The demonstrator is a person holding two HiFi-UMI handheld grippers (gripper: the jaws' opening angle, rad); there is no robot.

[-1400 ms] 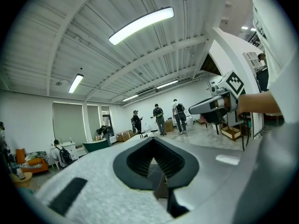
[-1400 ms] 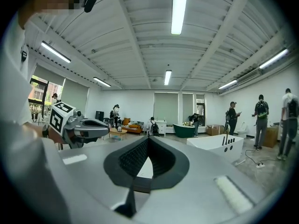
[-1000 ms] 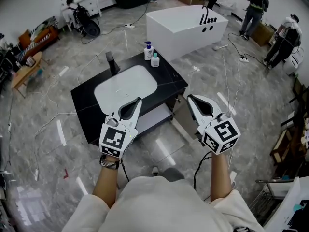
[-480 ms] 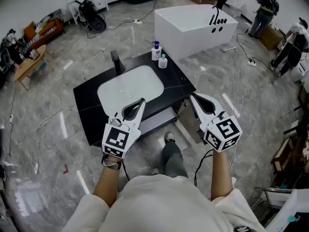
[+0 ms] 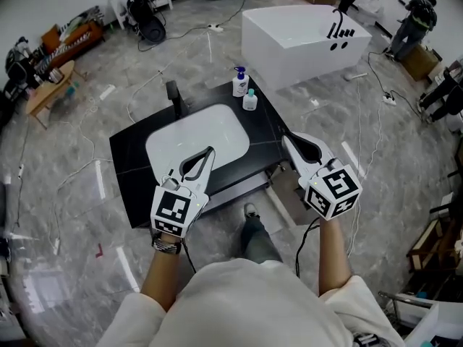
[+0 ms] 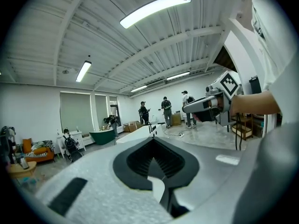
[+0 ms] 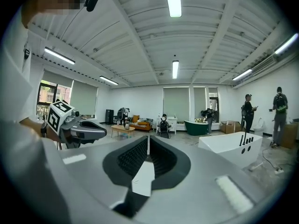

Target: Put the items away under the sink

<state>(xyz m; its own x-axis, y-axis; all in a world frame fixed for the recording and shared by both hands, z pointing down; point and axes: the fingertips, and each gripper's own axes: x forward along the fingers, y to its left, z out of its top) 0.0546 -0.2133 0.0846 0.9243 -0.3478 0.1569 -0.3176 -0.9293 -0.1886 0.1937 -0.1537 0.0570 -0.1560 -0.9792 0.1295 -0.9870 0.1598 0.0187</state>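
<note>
A black vanity [image 5: 134, 157] with a white basin [image 5: 195, 139] and a dark faucet [image 5: 172, 96] stands in front of me. Two bottles rest on its far right corner: a white pump bottle with a blue label [image 5: 240, 82] and a smaller clear one with a green cap [image 5: 250, 100]. A pale shelf [image 5: 239, 184] shows under the counter's near edge. My left gripper [image 5: 210, 150] hovers shut over the counter's front edge, empty. My right gripper [image 5: 284, 137] is shut and empty, held off the counter's right side. Both point level into the room in the gripper views.
A white freestanding bathtub [image 5: 304, 38] stands behind the vanity. Cables [image 5: 145, 85] trail over the grey marble floor. Several people [image 5: 412, 16] stand at the far right, and furniture lines the far left wall [image 5: 51, 71]. My foot [image 5: 251, 212] is by the vanity's front.
I have stepped closer to the vanity, and one leg has come forward. Both grippers stay shut and now reach the counter's near edge.
</note>
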